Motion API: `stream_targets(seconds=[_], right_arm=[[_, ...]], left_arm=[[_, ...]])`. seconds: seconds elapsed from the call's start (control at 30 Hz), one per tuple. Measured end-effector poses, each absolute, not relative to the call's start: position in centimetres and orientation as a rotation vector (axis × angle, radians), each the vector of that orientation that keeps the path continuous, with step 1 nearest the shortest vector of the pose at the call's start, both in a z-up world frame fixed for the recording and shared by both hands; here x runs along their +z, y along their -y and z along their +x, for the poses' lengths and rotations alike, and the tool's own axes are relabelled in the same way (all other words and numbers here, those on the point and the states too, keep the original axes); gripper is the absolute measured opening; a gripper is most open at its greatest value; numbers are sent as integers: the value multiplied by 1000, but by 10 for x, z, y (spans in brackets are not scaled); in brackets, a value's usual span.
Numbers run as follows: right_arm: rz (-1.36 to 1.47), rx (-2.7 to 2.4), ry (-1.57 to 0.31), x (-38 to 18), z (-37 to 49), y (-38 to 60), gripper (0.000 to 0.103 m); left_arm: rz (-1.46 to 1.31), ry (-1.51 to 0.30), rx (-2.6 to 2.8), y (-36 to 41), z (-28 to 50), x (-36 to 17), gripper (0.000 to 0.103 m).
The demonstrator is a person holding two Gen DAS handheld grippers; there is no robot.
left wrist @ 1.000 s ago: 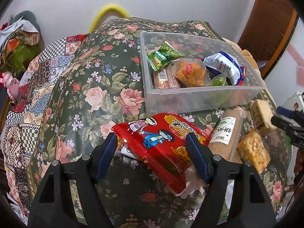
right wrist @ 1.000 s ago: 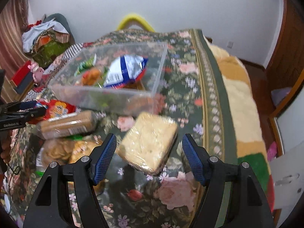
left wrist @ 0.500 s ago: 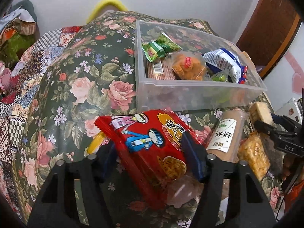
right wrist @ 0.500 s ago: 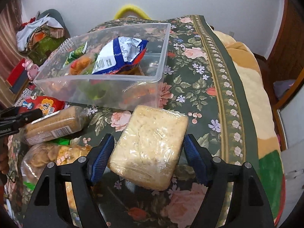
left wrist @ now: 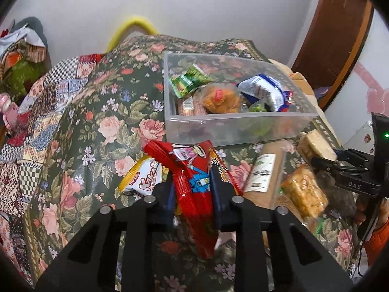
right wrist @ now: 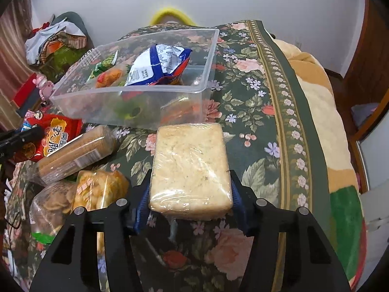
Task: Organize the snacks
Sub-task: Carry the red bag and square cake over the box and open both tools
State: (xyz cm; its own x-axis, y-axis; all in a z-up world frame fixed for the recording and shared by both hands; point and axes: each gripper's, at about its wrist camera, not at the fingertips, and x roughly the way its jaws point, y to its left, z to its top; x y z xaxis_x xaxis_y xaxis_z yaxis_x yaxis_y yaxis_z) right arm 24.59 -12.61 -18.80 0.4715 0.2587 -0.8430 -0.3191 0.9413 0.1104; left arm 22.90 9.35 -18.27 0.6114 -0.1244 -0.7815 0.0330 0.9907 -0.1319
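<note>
Low centre of the left wrist view, my left gripper [left wrist: 192, 189] has its jaws clamped on the red snack bag [left wrist: 194, 180], which is crumpled between the blue pads and hangs below them. Just left of it a white and yellow packet [left wrist: 143, 176] lies on the floral bedspread [left wrist: 97, 121]. Right of the bag I see a tan biscuit roll [left wrist: 263, 172] and a bag of golden crackers [left wrist: 304, 193]. Upper centre, the clear plastic bin [left wrist: 233, 129] holds a green packet [left wrist: 188, 82], an orange snack bag [left wrist: 218, 98] and a blue and white bag [left wrist: 265, 91].

Low centre of the right wrist view, my right gripper [right wrist: 189, 192] is closed on the pale wrapped cracker block [right wrist: 190, 168], pads pressing both long sides. I read the block as tilted up off the cloth. The bin [right wrist: 136, 97] sits beyond it, upper centre, close to the block's far edge. At far left, one black finger of the other gripper lies across the red bag [right wrist: 56, 136].
</note>
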Motion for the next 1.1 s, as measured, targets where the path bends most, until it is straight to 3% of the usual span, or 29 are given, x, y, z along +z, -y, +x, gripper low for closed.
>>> stream_targets(seconds=[0.17, 0.63, 1.1], right_arm=[[-40, 353, -1001, -179, 235, 133, 53], [-32, 366, -855, -120, 233, 131, 53], [-35, 378, -732, -90, 263, 112, 53]], left_arm=[[-69, -863, -90, -86, 214, -161, 18], [-23, -746, -75, -81, 199, -106, 18], [-16, -679, -109, -63, 245, -76, 18]])
